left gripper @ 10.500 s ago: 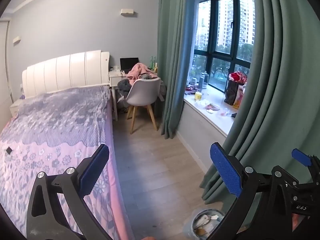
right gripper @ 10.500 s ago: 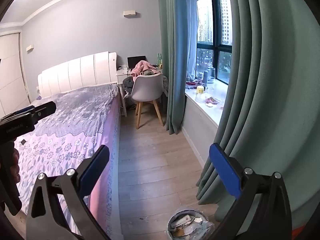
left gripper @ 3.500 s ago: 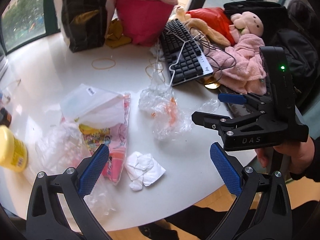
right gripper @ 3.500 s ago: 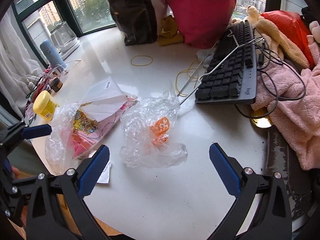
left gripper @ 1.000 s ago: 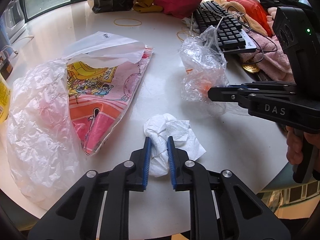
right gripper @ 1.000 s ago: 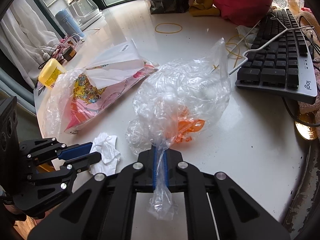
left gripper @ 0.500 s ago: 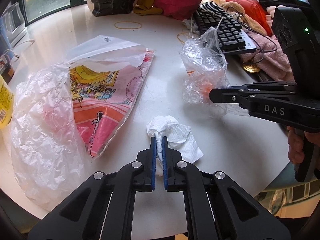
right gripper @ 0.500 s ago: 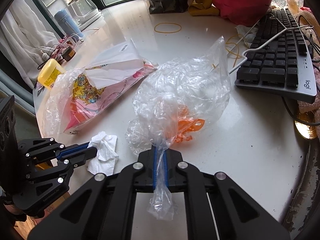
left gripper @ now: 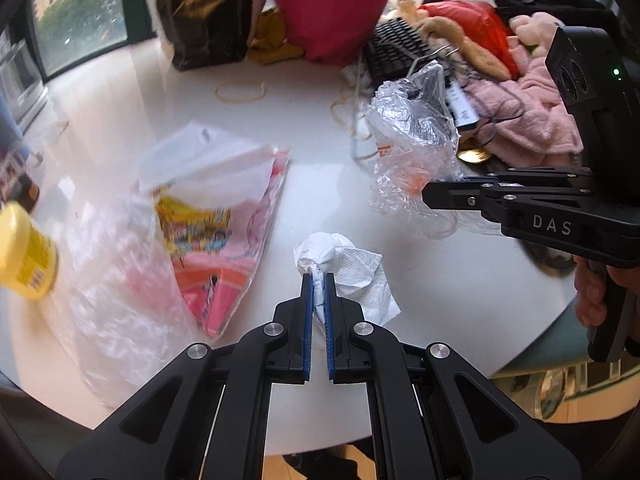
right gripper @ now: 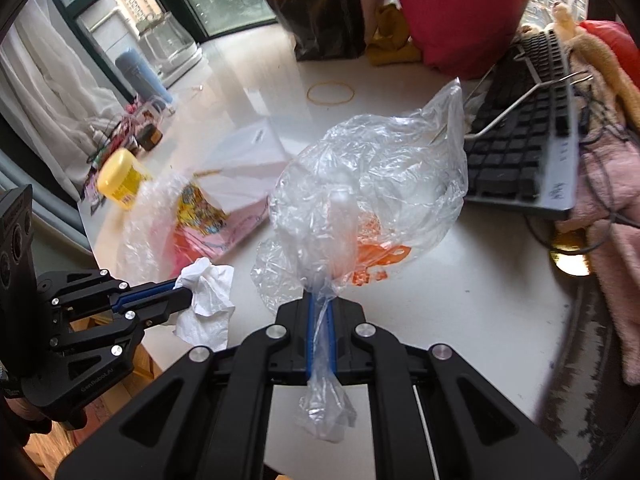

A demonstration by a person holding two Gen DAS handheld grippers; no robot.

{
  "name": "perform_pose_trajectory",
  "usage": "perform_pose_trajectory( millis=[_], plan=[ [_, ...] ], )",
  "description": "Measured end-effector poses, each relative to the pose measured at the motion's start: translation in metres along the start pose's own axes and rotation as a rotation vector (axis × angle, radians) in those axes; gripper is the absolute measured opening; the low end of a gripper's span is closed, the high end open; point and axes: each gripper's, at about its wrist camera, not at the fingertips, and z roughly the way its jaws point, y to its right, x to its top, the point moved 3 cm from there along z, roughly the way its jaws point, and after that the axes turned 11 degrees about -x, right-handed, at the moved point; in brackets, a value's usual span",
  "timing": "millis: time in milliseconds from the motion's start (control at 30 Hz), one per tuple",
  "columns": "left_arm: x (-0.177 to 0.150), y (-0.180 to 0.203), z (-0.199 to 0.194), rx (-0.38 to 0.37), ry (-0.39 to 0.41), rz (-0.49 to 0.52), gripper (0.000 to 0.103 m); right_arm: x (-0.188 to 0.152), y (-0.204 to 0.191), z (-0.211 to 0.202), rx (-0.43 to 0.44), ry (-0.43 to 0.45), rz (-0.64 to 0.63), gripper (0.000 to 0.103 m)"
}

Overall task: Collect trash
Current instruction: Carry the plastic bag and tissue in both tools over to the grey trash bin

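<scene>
Tissue, crumpled, white: clamped between pads of left tool, near front edge of surface. Clear plastic bag with orange print: twisted neck clamped in right tool, bag body bulging beyond pads. Pink printed bag and clear wrap lying flat toward left edge. Yellow jar at left edge. Keyboard toward right edge, partly under wire hanger.
</scene>
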Motion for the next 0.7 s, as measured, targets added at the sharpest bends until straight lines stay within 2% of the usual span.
perform_pose_trajectory(
  millis=[367,533,700],
  plan=[
    [0.046,0.057,-0.055,-0.054,0.026,0.176,0.004,-0.003,0.003,-0.087,-0.064,0.089,0.086,0.007],
    [0.042,0.075,-0.086,-0.106,0.045,0.282,0.004,-0.020,-0.004,-0.122,-0.126,0.136,0.158,0.007],
    [0.018,0.089,-0.113,-0.176,0.039,0.412,0.004,-0.052,-0.027,-0.153,-0.194,0.176,0.245,0.007]
  ],
)
